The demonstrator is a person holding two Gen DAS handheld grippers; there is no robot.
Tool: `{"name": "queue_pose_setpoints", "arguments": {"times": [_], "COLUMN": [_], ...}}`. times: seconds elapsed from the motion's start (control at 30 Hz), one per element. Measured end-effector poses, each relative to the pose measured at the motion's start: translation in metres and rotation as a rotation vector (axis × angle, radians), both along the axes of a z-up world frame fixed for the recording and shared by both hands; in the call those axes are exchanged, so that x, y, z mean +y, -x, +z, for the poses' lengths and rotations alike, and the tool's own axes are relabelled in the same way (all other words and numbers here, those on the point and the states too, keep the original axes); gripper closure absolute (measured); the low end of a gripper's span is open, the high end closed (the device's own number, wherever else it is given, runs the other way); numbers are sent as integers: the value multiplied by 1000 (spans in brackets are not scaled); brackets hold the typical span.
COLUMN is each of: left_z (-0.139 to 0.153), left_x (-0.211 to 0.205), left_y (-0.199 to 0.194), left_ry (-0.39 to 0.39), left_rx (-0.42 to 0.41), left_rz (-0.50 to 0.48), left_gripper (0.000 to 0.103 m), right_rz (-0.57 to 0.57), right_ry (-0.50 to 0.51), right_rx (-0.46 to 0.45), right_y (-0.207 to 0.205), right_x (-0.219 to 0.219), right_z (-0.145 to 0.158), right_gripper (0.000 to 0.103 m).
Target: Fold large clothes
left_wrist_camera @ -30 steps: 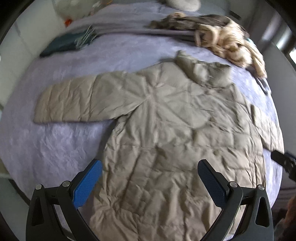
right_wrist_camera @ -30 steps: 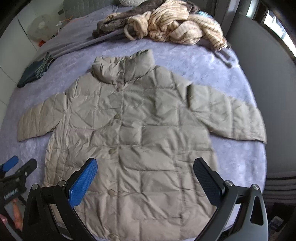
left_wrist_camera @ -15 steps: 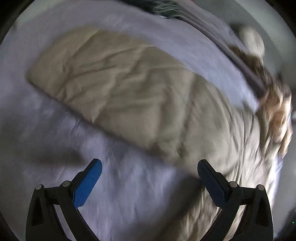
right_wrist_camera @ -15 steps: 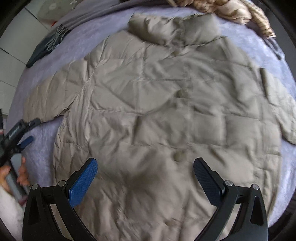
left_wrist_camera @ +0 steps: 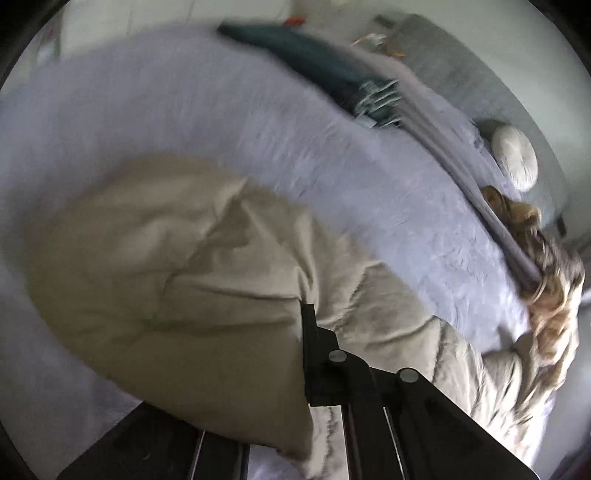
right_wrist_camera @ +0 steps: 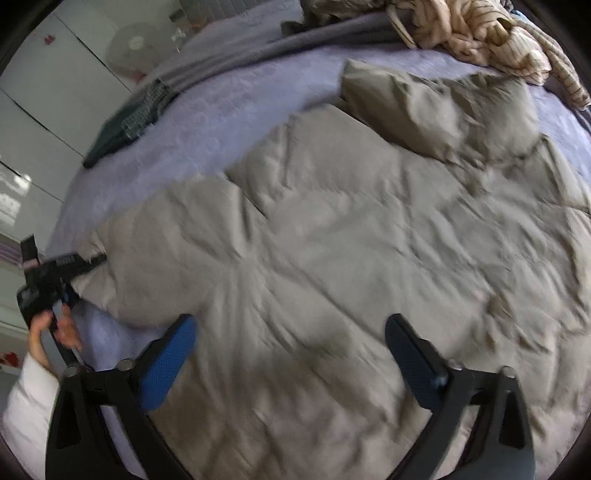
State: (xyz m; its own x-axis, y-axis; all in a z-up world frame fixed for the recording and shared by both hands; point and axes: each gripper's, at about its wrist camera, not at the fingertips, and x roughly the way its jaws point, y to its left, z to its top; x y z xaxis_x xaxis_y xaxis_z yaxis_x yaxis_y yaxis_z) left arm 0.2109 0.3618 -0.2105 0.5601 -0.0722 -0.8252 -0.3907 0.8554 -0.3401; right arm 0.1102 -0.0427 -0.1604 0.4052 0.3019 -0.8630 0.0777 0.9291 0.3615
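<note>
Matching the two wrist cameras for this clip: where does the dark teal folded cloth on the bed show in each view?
Left wrist: the dark teal cloth lies at top centre, beyond the beige jacket's sleeve.
Right wrist: the same cloth sits at upper left, at the edge of the bed.
Shared landmark: the striped cream garment pile, right edge in the left view, top right in the right view.

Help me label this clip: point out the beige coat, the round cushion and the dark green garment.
beige coat (right_wrist_camera: 332, 258), right wrist view, quilted front.
round cushion (left_wrist_camera: 514, 156), left wrist view, its middle.
dark green garment (left_wrist_camera: 303, 62), left wrist view, folded body.
</note>
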Motion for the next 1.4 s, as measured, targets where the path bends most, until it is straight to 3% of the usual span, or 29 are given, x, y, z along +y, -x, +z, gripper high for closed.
{"name": "queue_pose_setpoints", "arguments": {"times": [0.03, 0.07, 0.27, 0.43, 0.6, 0.73, 0.83, 0.93, 1.03, 1.13, 1.2, 1.23, 1.27, 1.33, 1.4], "left_z": [13, 30, 105, 137, 151, 137, 110, 62, 26, 19, 23, 26, 32, 43, 56], "left_x": [-8, -10, -48, -115, -216, -316, -383, -439, -460, -451, -446, -442, -437, -431, -417], "left_y": [2, 2, 14, 13, 12, 13, 28, 47, 58, 71, 77, 81, 87, 98, 107], "left_ry": [-43, -84, -167, -117, -70, -49, -116, -226, -321, -342, -328, -320, -329, -372, -364], "left_rx": [-23, -56, -207, -279, -326, -290, -246, -154, -72, -66, -63, -63, -88, -132, -134], "left_rz": [-24, -53, -202, -393, -573, -749, -856, -934, -954, -945, -962, -970, -961, -953, -961], "left_gripper": [97, 97, 97, 97, 97, 97, 96, 96, 96, 95, 56, 17, 7, 7, 7], "right_rz": [-4, -10, 30, 48, 56, -68, -185, -272, -312, -329, -326, -321, -315, -297, -256], "right_ry": [-52, -91, -290, -325, -382, -342, -232, -152, -114, -121, -123, -121, -114, -101, -56], "right_rx": [10, 22, 50, 138, 152, 84, 44, 43, 68, 77, 77, 78, 80, 85, 83], "right_y": [-7, -12, -33, -34, -21, 22, 58, 88, 111, 115, 113, 113, 112, 111, 105], "right_x": [5, 9, 45, 65, 41, -44, -116, -173, -213, -223, -224, -224, -224, -221, -210], "right_z": [-5, -11, -44, -86, -75, -39, -22, -17, -18, -20, -18, -18, -16, -12, -4], "right_gripper": [87, 97, 97, 98, 98, 98, 97, 97, 97, 97, 97, 97, 97, 97, 95]}}
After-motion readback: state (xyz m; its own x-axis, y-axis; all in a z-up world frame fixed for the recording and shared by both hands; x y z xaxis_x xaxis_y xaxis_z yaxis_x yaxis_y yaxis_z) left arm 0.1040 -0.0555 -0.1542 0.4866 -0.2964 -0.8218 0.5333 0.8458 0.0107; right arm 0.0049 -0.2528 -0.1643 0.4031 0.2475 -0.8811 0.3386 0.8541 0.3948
